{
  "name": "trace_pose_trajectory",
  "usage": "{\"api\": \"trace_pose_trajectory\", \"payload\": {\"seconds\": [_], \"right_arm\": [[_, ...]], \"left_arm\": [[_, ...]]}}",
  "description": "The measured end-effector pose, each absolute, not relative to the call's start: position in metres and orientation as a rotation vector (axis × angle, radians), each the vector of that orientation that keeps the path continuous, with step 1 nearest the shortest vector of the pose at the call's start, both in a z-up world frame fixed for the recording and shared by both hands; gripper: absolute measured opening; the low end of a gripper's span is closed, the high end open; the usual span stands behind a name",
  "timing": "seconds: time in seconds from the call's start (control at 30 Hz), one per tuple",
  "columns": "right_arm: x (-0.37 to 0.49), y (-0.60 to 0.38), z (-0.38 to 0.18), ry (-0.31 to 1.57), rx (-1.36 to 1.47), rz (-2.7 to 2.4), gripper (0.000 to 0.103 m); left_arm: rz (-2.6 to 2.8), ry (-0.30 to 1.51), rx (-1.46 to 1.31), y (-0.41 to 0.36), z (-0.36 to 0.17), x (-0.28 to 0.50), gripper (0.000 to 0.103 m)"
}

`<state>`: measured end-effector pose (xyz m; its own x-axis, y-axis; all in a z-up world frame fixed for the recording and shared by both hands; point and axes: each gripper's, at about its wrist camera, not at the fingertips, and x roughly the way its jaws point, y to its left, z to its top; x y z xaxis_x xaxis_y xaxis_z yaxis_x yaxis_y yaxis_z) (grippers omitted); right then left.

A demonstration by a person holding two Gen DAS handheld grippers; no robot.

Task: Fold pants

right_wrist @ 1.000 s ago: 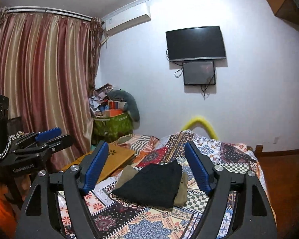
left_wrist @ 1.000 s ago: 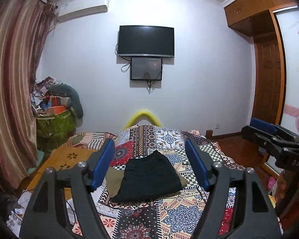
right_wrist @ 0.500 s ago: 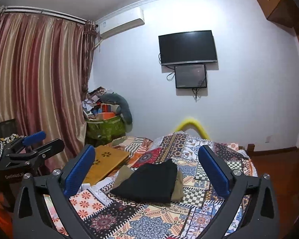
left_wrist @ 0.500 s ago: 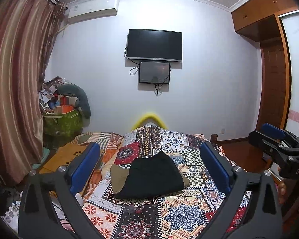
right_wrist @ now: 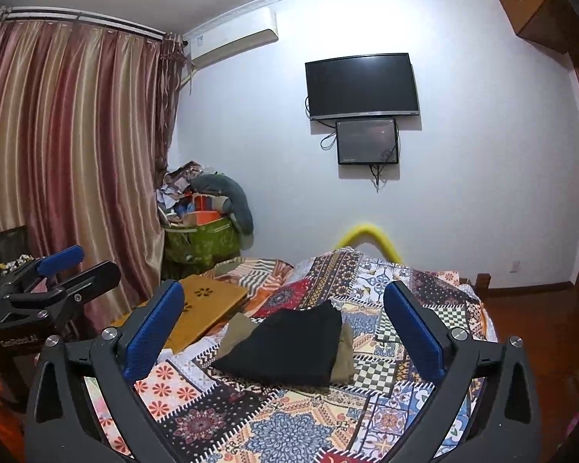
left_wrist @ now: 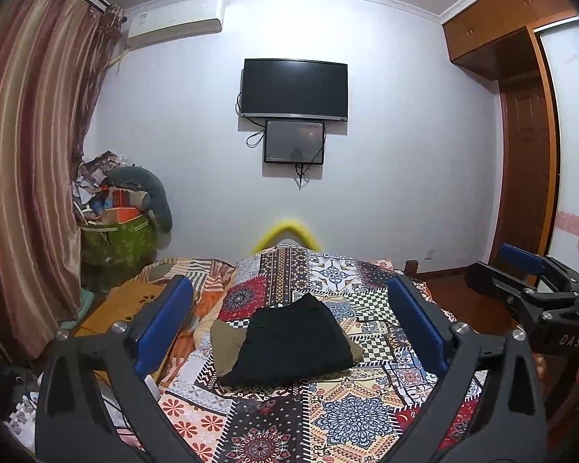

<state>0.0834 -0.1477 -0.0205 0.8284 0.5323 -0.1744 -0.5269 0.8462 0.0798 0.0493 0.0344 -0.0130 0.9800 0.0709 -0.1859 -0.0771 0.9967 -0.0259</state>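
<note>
Black folded pants [left_wrist: 289, 341] amid bare patchwork bedspread [left_wrist: 339, 416]

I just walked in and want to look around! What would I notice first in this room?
Probably the colourful patchwork bedspread filling the bottom of both views, with folded black pants lying on tan pants in its middle. Above it, a dark TV hangs on the white wall, and striped reddish curtains cover the left side.
</note>
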Motion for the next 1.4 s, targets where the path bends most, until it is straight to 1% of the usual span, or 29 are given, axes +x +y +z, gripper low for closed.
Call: {"api": "trace_pose_trajectory", "payload": {"seconds": [1.4], "right_arm": [[0.0839,-0.1518,-0.0184,0.206,0.028,0.556,0.103]], "left_arm": [[0.049,0.185,-0.035,0.0311,-0.0122,0.0498,0.102]]}}
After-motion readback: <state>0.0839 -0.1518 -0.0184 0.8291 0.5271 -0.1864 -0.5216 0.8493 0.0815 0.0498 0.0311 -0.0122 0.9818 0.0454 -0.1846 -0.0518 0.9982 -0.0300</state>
